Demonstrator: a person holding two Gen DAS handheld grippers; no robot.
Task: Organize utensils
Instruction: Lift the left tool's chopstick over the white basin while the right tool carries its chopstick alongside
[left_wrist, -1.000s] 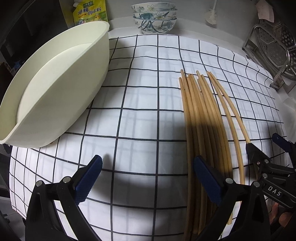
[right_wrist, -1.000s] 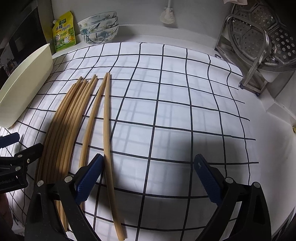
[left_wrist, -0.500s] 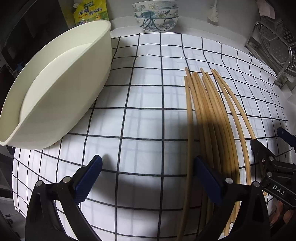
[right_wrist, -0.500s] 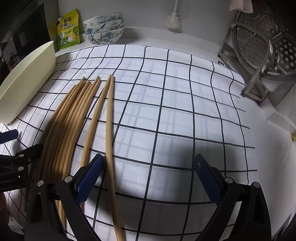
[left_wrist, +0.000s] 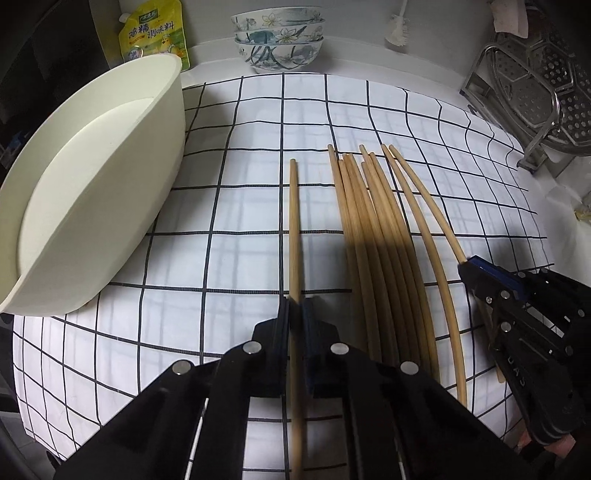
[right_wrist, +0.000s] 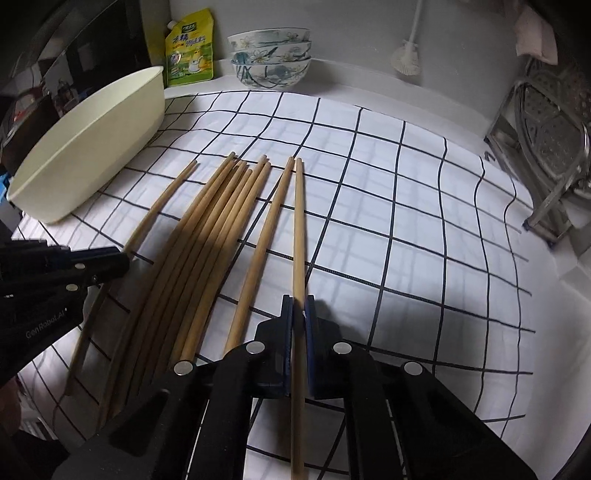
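My left gripper (left_wrist: 295, 306) is clamped on one plain light-brown wooden chopstick (left_wrist: 293, 229), set apart at 9 o'clock of the main bundle, its tip pointing to 12 o'clock. The bundle of chopsticks (left_wrist: 373, 236) lies flat on the checked cloth (left_wrist: 240, 221), packed side by side, tips fanned slightly toward 12 o'clock. My right gripper (right_wrist: 299, 306) is clamped on the outermost chopstick (right_wrist: 298, 221) at 3 o'clock of the bundle. One more loose chopstick (right_wrist: 262, 236) lies just beside it, at its 9 o'clock.
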